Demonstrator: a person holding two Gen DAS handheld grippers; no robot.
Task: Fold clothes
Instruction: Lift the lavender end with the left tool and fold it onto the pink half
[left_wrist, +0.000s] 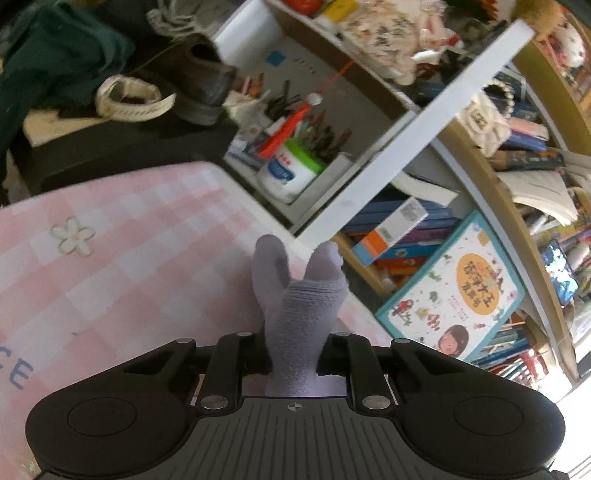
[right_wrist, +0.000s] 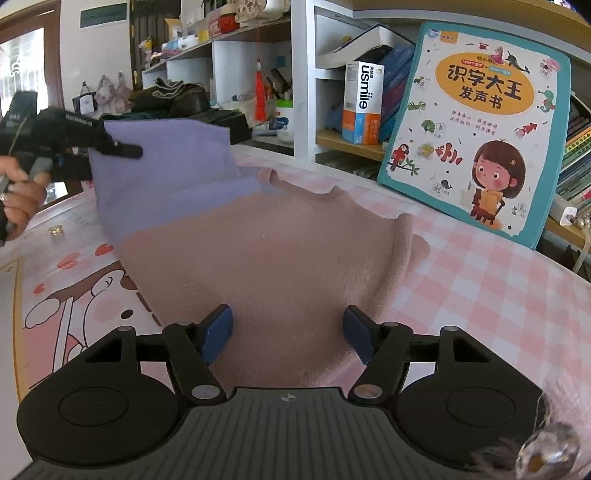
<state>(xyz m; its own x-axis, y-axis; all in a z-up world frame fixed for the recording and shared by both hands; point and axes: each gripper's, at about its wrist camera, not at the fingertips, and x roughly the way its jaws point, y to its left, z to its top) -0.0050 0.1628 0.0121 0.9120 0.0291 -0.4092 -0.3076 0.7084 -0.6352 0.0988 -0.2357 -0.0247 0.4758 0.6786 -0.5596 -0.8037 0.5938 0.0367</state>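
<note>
A lavender cloth (left_wrist: 295, 317) is bunched between the jaws of my left gripper (left_wrist: 293, 354), which is shut on it and hides its own fingertips. In the right wrist view that same left gripper (right_wrist: 122, 149), held by a person's hand (right_wrist: 22, 192), pinches the upper left edge of the lavender cloth (right_wrist: 166, 173) and holds it raised off the table. A dusty pink garment (right_wrist: 280, 251) lies flat below it, and the lavender piece overlaps its far left part. My right gripper (right_wrist: 288, 332) stands open just above the pink garment's near edge, and its blue pads (right_wrist: 218, 332) press on nothing.
The pink checked tablecloth (right_wrist: 498, 295) covers the table. A children's picture book (right_wrist: 476, 125) leans against the bookshelf at the back right, near a white usmile box (right_wrist: 362, 103). A small gold object (right_wrist: 55, 232) sits at the left. A white jar (left_wrist: 288, 173) stands on a shelf.
</note>
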